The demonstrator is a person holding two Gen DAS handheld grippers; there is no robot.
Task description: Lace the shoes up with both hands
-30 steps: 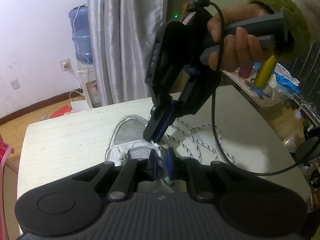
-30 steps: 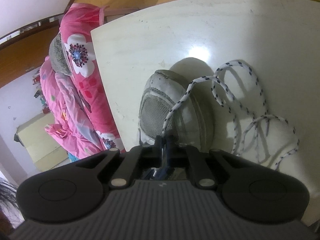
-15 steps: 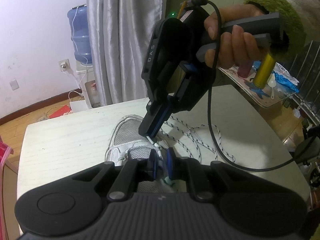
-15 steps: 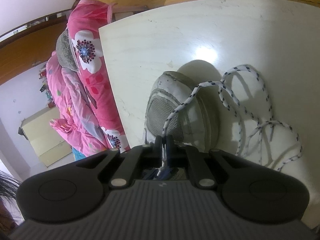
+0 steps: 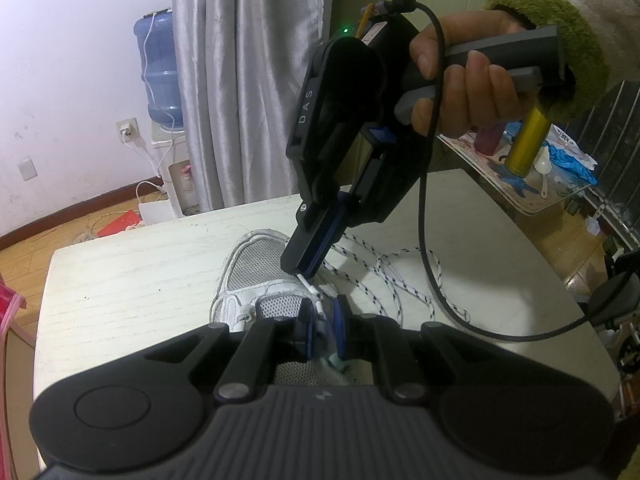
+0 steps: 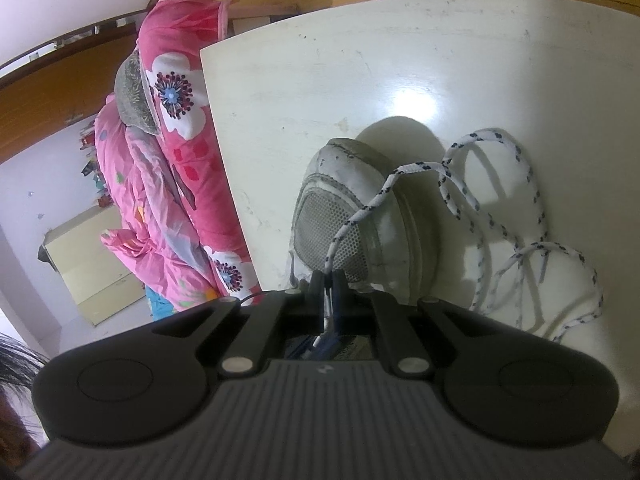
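A white and grey mesh shoe [image 5: 256,264] lies on the pale table [image 5: 132,276], its toe [image 6: 352,184] pointing away in the right wrist view. My left gripper [image 5: 323,320] sits low over the shoe and is shut on the white eyelet edge of the upper. My right gripper [image 5: 301,269] reaches down from above and is shut on the white lace with dark flecks, close to its tip [image 5: 310,286], just in front of the left fingers. From the right gripper [image 6: 329,280] the lace [image 6: 372,204] runs over the toe and lies in loose loops [image 6: 532,248] on the table.
A hand in a green fuzzy cuff [image 5: 472,92] holds the right gripper, and its black cable [image 5: 430,264] hangs over the table. A tray with a yellow bottle [image 5: 524,140] stands at the right. A pink flowered quilt [image 6: 172,160] lies beside the table edge. A curtain [image 5: 248,80] and water bottle [image 5: 160,68] stand behind.
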